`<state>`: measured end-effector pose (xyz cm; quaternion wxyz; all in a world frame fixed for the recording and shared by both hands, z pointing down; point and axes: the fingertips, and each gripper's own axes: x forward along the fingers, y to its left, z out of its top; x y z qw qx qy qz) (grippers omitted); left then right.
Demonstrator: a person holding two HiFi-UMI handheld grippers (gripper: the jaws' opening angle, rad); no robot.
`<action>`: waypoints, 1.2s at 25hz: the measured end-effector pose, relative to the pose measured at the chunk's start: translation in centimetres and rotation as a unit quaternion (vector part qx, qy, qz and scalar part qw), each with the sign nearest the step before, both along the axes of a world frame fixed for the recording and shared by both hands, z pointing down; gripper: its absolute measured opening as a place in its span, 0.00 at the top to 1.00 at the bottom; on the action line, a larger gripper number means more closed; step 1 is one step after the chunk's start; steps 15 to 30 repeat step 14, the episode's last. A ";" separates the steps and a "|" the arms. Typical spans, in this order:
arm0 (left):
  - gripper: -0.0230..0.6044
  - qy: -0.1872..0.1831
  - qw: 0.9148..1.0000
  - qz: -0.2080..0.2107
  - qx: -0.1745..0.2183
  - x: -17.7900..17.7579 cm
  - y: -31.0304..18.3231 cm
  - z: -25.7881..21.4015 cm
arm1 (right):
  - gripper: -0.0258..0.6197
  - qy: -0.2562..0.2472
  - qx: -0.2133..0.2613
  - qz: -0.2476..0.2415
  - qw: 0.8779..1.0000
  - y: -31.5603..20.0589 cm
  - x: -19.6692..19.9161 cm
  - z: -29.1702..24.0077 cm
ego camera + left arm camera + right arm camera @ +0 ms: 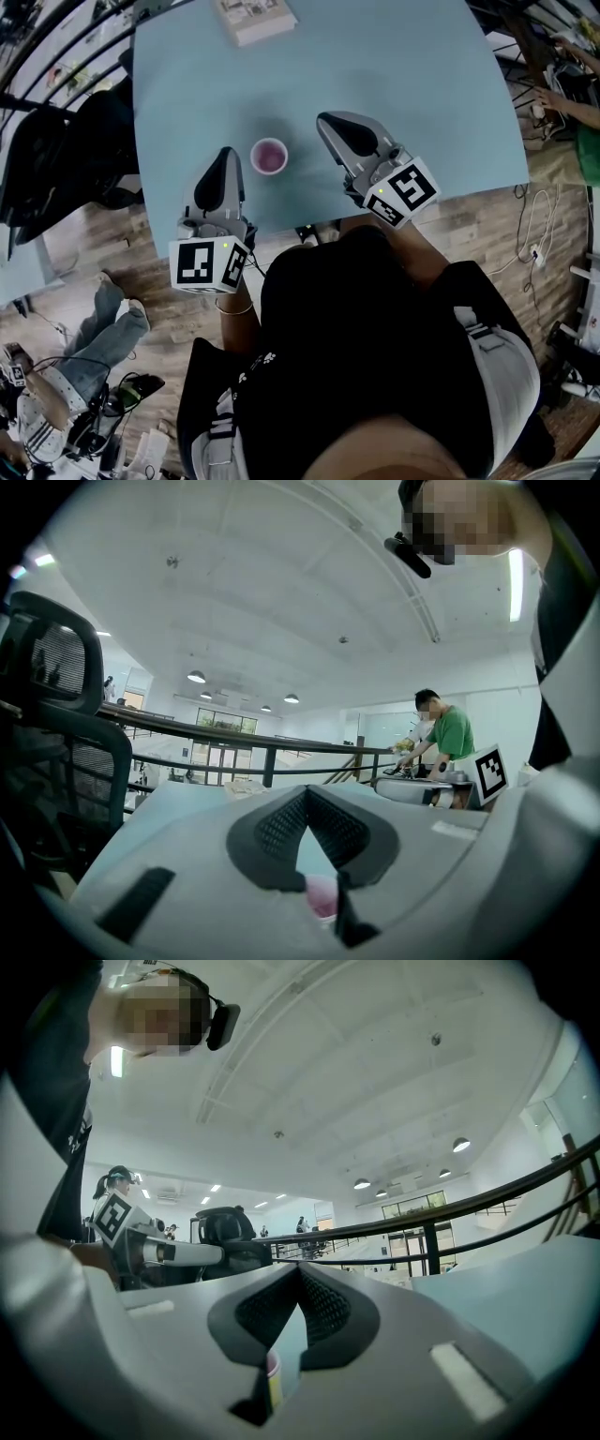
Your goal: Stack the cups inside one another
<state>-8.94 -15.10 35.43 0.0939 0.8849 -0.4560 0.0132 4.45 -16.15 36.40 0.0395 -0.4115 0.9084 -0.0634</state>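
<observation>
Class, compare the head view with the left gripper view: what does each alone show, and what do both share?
Only the head view: the brown wooden floor and the black-and-white marker cube on the left tongs. Only the left gripper view: the white ceiling, the dark metal railing and round ceiling lamps. Both: the small pink cup, the light blue table and the right tongs.
</observation>
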 end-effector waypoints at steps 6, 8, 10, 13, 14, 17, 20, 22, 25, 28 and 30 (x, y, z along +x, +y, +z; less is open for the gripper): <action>0.98 -0.001 1.000 0.005 -0.002 0.3 0.0 0.2 | 0.94 -0.002 0.000 0.005 1.000 -0.1 0.4 0.0; 0.98 0.001 1.000 0.004 -0.001 0.4 0.0 0.1 | 0.94 -0.001 0.001 0.005 1.000 -0.1 0.5 -0.1; 0.98 -0.001 1.000 0.004 -0.001 0.4 0.0 0.0 | 0.94 -0.001 0.001 0.004 1.000 0.0 0.5 -0.2; 0.98 -0.001 1.000 0.003 0.000 0.3 0.1 0.0 | 0.94 -0.001 0.002 0.004 1.000 0.0 0.5 -0.3; 0.98 -0.001 1.000 0.003 0.000 0.3 0.1 0.0 | 0.94 -0.001 0.002 0.004 1.000 0.1 0.5 -0.3; 0.98 -0.001 1.000 0.003 0.000 0.3 0.1 0.0 | 0.94 -0.001 0.002 0.004 1.000 0.1 0.5 -0.3; 0.98 -0.001 1.000 0.003 0.000 0.3 0.1 0.0 | 0.94 -0.001 0.002 0.004 1.000 0.1 0.5 -0.3; 0.98 -0.001 1.000 0.003 0.000 0.3 0.1 0.0 | 0.94 -0.001 0.002 0.004 1.000 0.1 0.5 -0.3; 0.98 -0.001 1.000 0.003 0.000 0.3 0.1 0.0 | 0.94 -0.001 0.002 0.004 1.000 0.1 0.5 -0.3; 0.98 -0.001 1.000 0.003 0.000 0.3 0.1 0.0 | 0.94 -0.001 0.002 0.004 1.000 0.1 0.5 -0.3; 0.98 -0.001 1.000 0.003 0.000 0.3 0.1 0.0 | 0.94 -0.001 0.002 0.004 1.000 0.1 0.5 -0.3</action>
